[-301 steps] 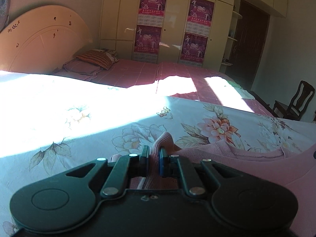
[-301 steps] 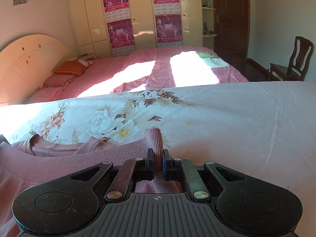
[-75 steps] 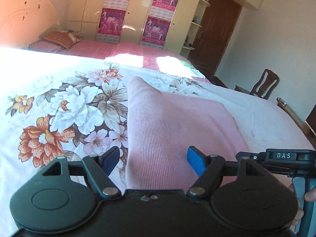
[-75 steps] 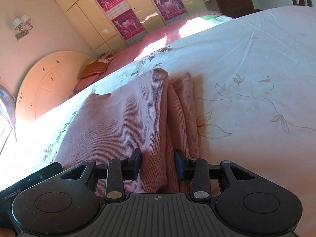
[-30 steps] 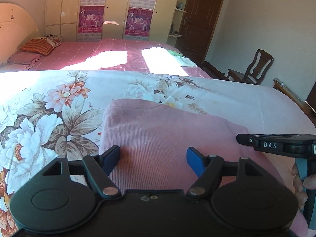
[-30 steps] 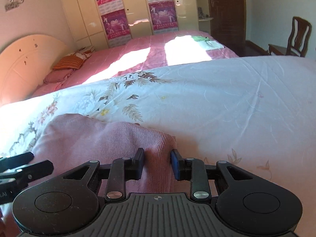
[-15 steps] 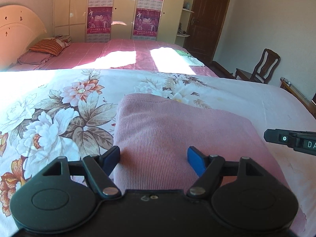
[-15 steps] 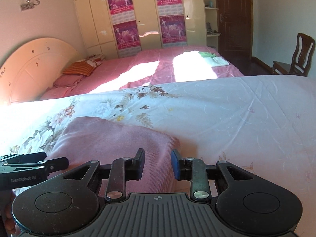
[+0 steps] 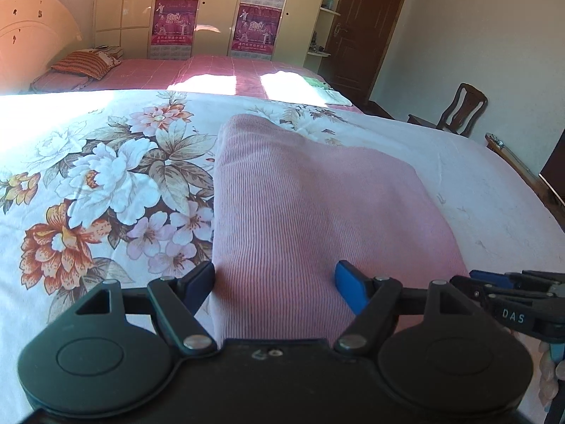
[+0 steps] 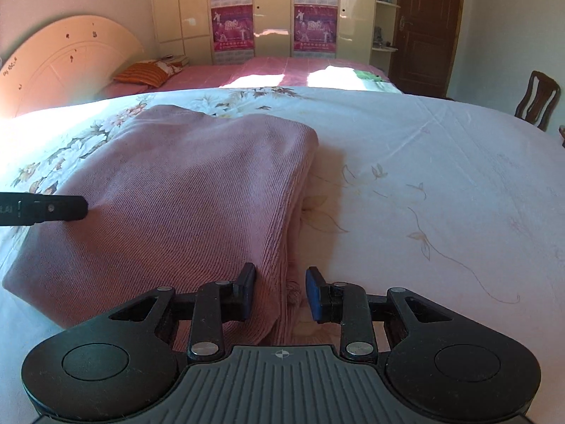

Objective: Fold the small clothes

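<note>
Pink ribbed garment (image 9: 317,212) lies folded on the floral bedsheet (image 9: 88,194), frame centre – left gripper (image 9: 275,282) spread wide, empty, at its near edge. Right view: right gripper (image 10: 280,291) parted – straddling the garment's lower-centre fold edge, not clamped.

Bed w/ floral sheet (image 9: 106,183) — folded pink sweater (image 9: 300,205) lies flat on it, approx. mid-bed.

floral bedsheet (image 9: 106,183) — wooden chair (image 9: 459,109)
</note>
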`<control>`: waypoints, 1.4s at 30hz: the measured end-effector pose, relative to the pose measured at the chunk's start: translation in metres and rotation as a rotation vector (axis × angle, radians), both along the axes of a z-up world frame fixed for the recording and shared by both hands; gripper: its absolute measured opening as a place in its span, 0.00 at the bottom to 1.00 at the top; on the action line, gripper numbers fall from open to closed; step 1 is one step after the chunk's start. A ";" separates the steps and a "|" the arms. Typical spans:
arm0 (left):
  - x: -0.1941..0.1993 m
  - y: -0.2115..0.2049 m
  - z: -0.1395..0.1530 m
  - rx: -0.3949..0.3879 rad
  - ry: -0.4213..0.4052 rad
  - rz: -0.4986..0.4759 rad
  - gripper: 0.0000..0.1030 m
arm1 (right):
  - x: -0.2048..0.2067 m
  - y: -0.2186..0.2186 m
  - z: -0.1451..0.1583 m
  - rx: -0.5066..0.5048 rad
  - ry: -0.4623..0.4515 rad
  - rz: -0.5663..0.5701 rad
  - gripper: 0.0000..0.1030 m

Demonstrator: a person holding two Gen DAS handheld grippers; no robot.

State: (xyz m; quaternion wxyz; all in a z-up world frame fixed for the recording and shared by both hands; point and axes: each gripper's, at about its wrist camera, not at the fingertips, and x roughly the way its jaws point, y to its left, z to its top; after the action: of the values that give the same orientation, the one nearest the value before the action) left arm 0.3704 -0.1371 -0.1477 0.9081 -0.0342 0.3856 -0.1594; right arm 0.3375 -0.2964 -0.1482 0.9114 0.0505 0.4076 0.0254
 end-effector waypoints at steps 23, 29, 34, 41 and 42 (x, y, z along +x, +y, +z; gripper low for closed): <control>0.042 0.033 0.000 -0.163 0.152 -0.027 0.76 | 0.006 -0.017 0.030 0.263 -0.011 -0.188 0.73; 0.079 0.025 -0.023 -0.223 0.243 -0.020 0.79 | 0.048 -0.035 0.002 0.344 0.033 -0.171 0.73; 0.091 0.017 -0.036 -0.254 0.251 -0.023 0.78 | 0.070 -0.048 -0.023 0.444 0.065 -0.148 0.72; 0.090 -0.004 -0.030 -0.181 0.212 -0.033 0.65 | 0.075 -0.042 -0.027 0.439 0.065 -0.082 0.32; 0.089 -0.006 -0.027 -0.169 0.203 -0.035 0.58 | 0.076 -0.043 -0.027 0.452 0.073 -0.078 0.29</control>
State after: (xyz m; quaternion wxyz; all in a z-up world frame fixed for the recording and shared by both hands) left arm 0.4592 -0.1432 -0.1749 0.8553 -0.1198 0.4615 -0.2029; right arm 0.4130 -0.3393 -0.1747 0.8619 0.2698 0.4221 0.0787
